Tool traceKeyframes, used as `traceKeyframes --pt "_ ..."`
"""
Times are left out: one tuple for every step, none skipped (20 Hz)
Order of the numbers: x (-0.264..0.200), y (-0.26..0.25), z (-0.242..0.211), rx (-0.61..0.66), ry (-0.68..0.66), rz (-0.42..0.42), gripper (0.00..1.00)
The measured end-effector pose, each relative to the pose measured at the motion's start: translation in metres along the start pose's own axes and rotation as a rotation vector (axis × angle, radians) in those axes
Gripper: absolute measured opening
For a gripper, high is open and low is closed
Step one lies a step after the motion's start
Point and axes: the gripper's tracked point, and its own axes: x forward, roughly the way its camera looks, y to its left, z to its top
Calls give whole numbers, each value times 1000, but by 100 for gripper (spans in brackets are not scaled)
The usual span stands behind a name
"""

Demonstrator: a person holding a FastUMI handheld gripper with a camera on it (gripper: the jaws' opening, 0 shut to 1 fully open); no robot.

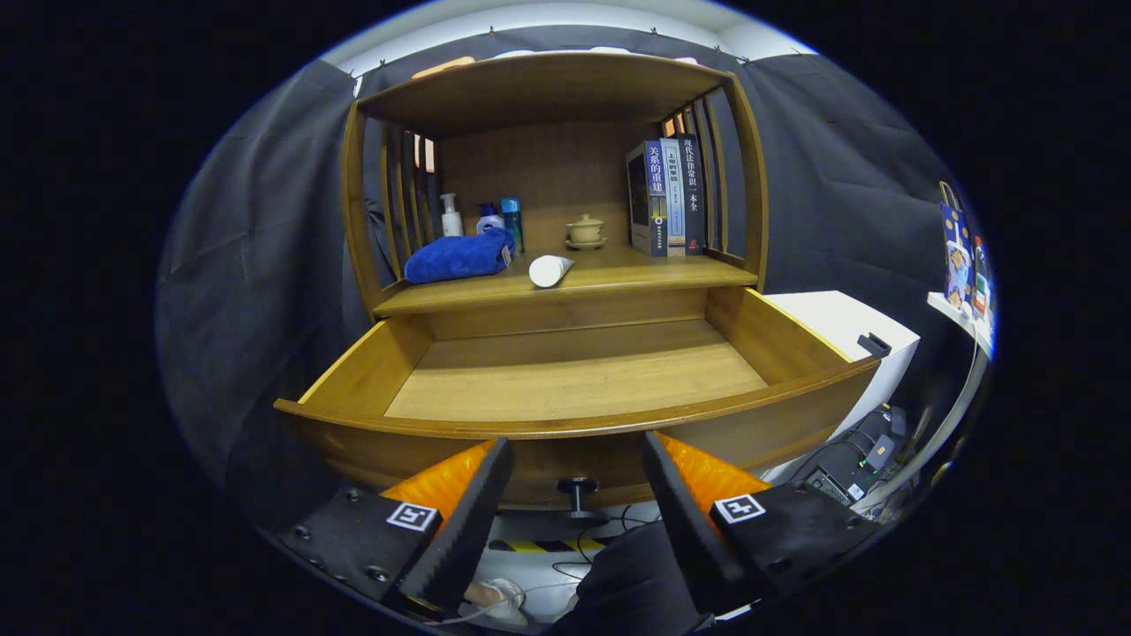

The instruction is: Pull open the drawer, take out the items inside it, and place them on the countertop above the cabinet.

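1. Gripper (574, 481): fingers spread apart, holding nothing; drawer knob (576, 488) sits between them, untouched.
2. Just ahead, the drawer (574, 375) is pulled out, its floor bare.
3. Beyond, on the countertop (618, 269): blue towel (459, 256), white tube (550, 269) lying on its side.
4. Judgement: unloading looks finished. Next move calls only for backing clear of the knob.
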Motion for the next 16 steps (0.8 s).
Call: traceKeyframes --pt "1 0 2 -11 0 -2 98" --pt "3 -2 5 -23 -11 -10 98" --pt "7 -4 8 -45 -12 -21 98" --pt "10 -7 10 -59 -7 -32 98" --pt "14 -8 14 -52 -10 -34 98" --pt "18 -5 15 -36 3 -26 97" --pt "23 -5 17 -18 8 -28 97" --pt "30 -5 23 -9 2 -33 97" --pt "36 -4 23 -15 9 -34 97" --pt "41 -2 26 -17 8 -39 96" --pt "49 -1 31 -19 8 -42 97" --pt "56 1 33 -20 15 -42 97" --pt "62 3 37 -14 17 -42 97" --pt "68 4 42 -5 18 -44 97" --pt "74 6 49 16 13 -43 97" --pt "79 10 45 28 46 -26 97"
